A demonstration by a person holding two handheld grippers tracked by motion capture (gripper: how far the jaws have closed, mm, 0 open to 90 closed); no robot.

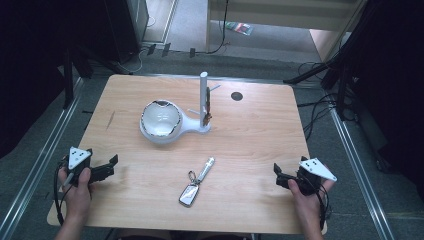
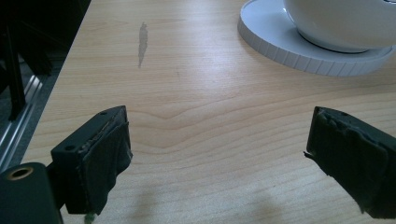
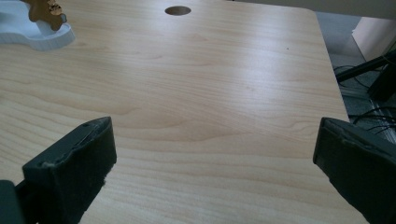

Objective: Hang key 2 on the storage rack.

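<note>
A silver key fob (image 1: 189, 195) lies at the front middle of the wooden table (image 1: 260, 130), joined by a ring to a slim silver stick (image 1: 206, 169). Behind it stands a white holder: a bowl (image 1: 160, 120) on a round base (image 2: 299, 56) and an upright post (image 1: 204, 95) with pegs. A brown trinket (image 1: 207, 107) hangs on the post. My left gripper (image 1: 111, 167) (image 2: 219, 121) rests open at the front left, pointing toward the bowl, nothing between its jaws. My right gripper (image 1: 278, 176) (image 3: 215, 128) is open at the front right, also empty.
A dark round hole (image 1: 236, 96) (image 3: 177, 10) sits in the tabletop behind and right of the post. A grey smear (image 2: 142, 42) marks the wood at the left. Metal rails and cables (image 1: 320, 110) run on the floor beside the table.
</note>
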